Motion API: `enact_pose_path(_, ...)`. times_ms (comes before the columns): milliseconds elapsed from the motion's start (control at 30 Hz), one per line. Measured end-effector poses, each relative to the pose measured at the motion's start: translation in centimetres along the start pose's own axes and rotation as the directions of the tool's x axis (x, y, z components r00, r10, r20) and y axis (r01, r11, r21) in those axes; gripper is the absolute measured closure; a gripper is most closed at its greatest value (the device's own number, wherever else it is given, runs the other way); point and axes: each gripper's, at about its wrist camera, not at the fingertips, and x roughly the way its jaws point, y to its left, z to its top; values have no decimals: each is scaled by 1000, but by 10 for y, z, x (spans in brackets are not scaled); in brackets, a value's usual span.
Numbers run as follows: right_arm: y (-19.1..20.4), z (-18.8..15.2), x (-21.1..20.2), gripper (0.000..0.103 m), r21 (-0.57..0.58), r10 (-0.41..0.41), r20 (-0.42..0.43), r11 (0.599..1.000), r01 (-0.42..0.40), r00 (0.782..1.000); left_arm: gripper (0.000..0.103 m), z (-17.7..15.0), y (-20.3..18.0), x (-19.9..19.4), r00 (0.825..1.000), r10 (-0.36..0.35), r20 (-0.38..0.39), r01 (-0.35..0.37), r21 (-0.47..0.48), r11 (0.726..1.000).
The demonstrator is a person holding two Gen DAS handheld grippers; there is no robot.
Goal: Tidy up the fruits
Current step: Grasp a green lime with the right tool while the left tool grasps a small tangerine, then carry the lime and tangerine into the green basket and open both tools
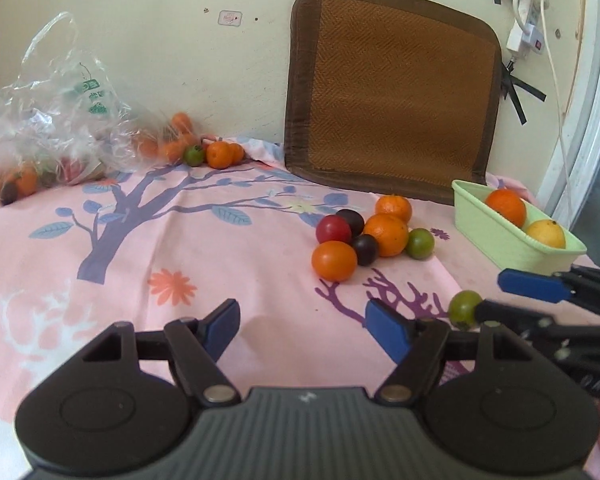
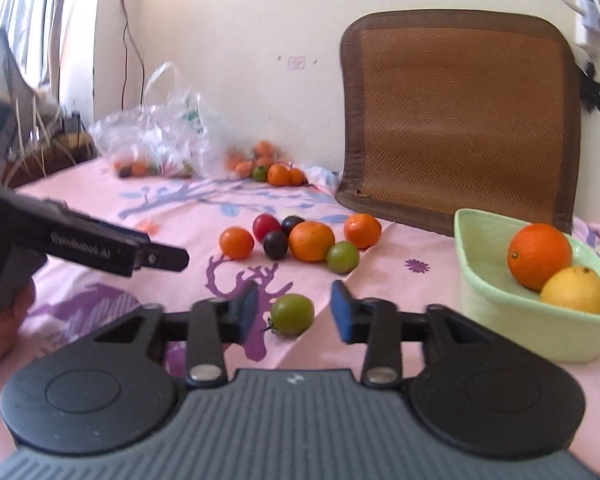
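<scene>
The right tool (image 2: 294, 312) sat spread around a small round green fruit (image 2: 292, 314) (left tool (image 1: 300, 326) also spread); closing off-centre might roll it away.

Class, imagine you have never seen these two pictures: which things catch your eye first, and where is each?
First comes the cluster of oranges, dark plums and green fruit mid-cloth on the pink floral tablecloth. To its right, a pale green basket holds an orange and a yellow fruit. Nearest, a lone green fruit lies between the open fingers of the right gripper; the left gripper is open over bare cloth.
</scene>
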Motion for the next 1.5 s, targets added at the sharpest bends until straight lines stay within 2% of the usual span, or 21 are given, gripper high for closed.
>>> enact_pose_path(167, 7, 3, 29, 56, -34, -12, -130, 999, 8, 991, 32, 2, 4, 0, 1000, -20, -2, 20, -23, 1000)
enact_pose_path(267, 6, 2, 30, 66, -38, -4, -128, 999, -1, 992, 32, 9, 1, 7, 999, -48, -12, 48, -14, 999)
enact_pose_path(333, 6, 1, 30, 73, -41, -4, -125, 999, -1, 992, 32, 18, -6, 16, 999, -36, -17, 36, 11, 999)
enact_pose_path(433, 0, 0, 30, 73, -1, 13, -124, 1000, -13, 992, 32, 30, -19, 35, 999, -34, -24, 36, 79, 996)
enact_pose_path(567, -14, -1, 33, 73, 90, 62, -128, 995, -51, 990, 47, 33, -28, 64, 994, -33, -101, 44, 113, 993)
enact_pose_path(633, -21, -1, 34, 73, 143, 93, -127, 987, -75, 988, 51, 34, -26, 64, 995, -36, -93, 45, 98, 994)
enact_pose_path(700, -28, -2, 34, 73, 199, 124, -119, 975, -98, 985, 68, 34, -23, 65, 996, -30, -84, 37, 80, 996)
enact_pose_path(733, -30, -3, 35, 73, 215, 131, -117, 971, -104, 984, 70, 34, -20, 64, 996, -36, -82, 42, 70, 997)
enact_pose_path(900, -30, -2, 32, 73, 224, 139, -112, 968, -112, 984, 70, 29, -20, 55, 995, -58, -79, 62, 53, 997)
enact_pose_path(1100, -33, -3, 30, 73, 215, 134, -100, 970, -110, 986, 70, 6, -34, 25, 988, -133, -79, 136, 34, 990)
enact_pose_path(1200, -27, -5, 24, 73, 170, 88, -109, 983, -69, 990, 70, -5, -43, 12, 986, -145, -78, 149, 47, 988)
enact_pose_path(1300, -16, -11, 9, 73, 99, 38, -104, 995, -28, 994, 70, -14, -50, 3, 979, -186, -85, 191, 46, 981)
enact_pose_path(1433, -7, -24, -13, 73, 36, -1, -101, 999, 5, 995, 69, -23, -67, -5, 980, -185, -77, 193, 110, 975)
enact_pose_path(1467, -7, -26, -18, 73, 31, -5, -95, 999, 8, 996, 69, -24, -70, -6, 980, -185, -76, 193, 119, 974)
enact_pose_path(1500, -8, -28, -22, 73, 31, -5, -92, 1000, 8, 996, 63, -25, -71, -7, 980, -186, -77, 195, 125, 973)
